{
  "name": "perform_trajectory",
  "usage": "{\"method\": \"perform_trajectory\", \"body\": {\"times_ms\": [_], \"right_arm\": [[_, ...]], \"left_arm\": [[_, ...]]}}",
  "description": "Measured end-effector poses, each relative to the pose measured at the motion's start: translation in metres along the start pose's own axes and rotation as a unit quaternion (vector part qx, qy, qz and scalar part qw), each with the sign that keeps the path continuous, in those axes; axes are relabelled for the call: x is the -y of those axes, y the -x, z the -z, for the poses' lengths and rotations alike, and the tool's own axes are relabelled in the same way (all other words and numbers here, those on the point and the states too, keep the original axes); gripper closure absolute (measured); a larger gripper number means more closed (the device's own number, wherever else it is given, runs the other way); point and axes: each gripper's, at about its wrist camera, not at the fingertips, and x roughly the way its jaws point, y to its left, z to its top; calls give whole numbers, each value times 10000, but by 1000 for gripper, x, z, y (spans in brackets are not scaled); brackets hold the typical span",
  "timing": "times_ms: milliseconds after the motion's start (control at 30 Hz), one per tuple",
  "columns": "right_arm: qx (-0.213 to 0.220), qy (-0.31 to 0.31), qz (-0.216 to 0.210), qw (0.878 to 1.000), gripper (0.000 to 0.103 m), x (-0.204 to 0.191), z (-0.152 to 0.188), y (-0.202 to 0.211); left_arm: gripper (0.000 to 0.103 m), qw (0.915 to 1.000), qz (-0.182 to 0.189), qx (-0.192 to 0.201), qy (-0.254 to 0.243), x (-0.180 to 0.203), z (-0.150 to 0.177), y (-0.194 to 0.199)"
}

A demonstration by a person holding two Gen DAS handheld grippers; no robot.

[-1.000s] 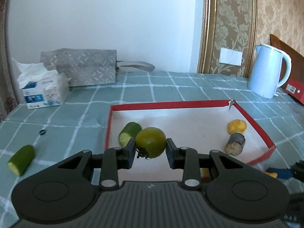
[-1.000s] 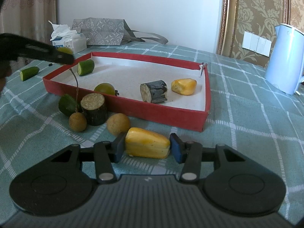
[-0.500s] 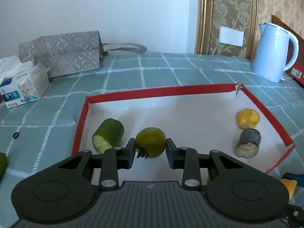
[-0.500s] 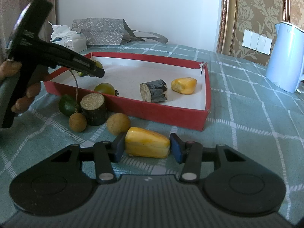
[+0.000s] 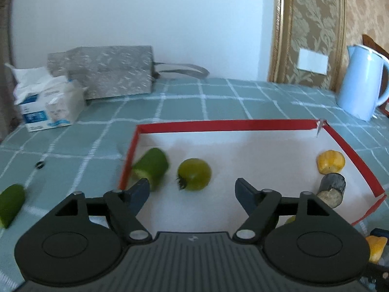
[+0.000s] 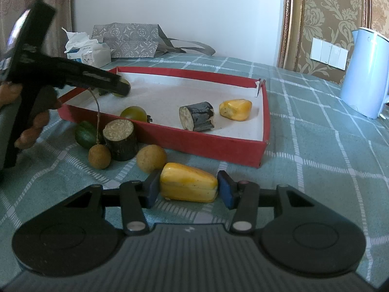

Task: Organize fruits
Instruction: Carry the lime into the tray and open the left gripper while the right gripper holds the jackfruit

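Note:
My left gripper (image 5: pixel 192 192) is open over the red-rimmed tray (image 5: pixel 226 124). A green tomato (image 5: pixel 194 177) lies free on the tray floor between its fingers, beside a cucumber piece (image 5: pixel 152 168). The tray also holds a yellow piece (image 5: pixel 330 162) and a dark-skinned stub (image 5: pixel 331 192). My right gripper (image 6: pixel 188 189) is shut on a yellow fruit piece (image 6: pixel 189 182) on the cloth just in front of the tray wall (image 6: pixel 206 146). The left gripper also shows in the right wrist view (image 6: pixel 121 88).
Outside the tray's front lie two brown longans (image 6: pixel 151 158), a dark stub (image 6: pixel 120 139) and a green piece (image 6: pixel 85 134). A cucumber piece (image 5: pixel 11 203) lies on the cloth at left. A tissue box (image 5: pixel 46 104), grey bag (image 5: pixel 107 71) and blue kettle (image 5: pixel 362 82) stand at the back.
My left gripper has moved over the tray, opened and let go of the green tomato, which now lies on the tray floor. My right gripper has stayed shut on the yellow piece.

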Motion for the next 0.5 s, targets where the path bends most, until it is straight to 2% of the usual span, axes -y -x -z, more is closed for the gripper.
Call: {"method": "perform_trajectory", "body": {"times_ms": [133, 200, 367, 500], "right_arm": [[1, 4, 4, 10000, 55, 0, 0, 0], [3, 23, 18, 10000, 55, -1, 0, 0], [1, 15, 13, 10000, 55, -1, 0, -1], [1, 15, 12, 10000, 55, 0, 0, 0]], "left_arm": [[26, 9992, -173, 323, 146, -10, 13, 30], [26, 9989, -143, 406, 196, -14, 21, 42], [26, 9987, -48, 203, 460, -25, 37, 54], [23, 9971, 57, 228, 728, -34, 46, 65]]}}
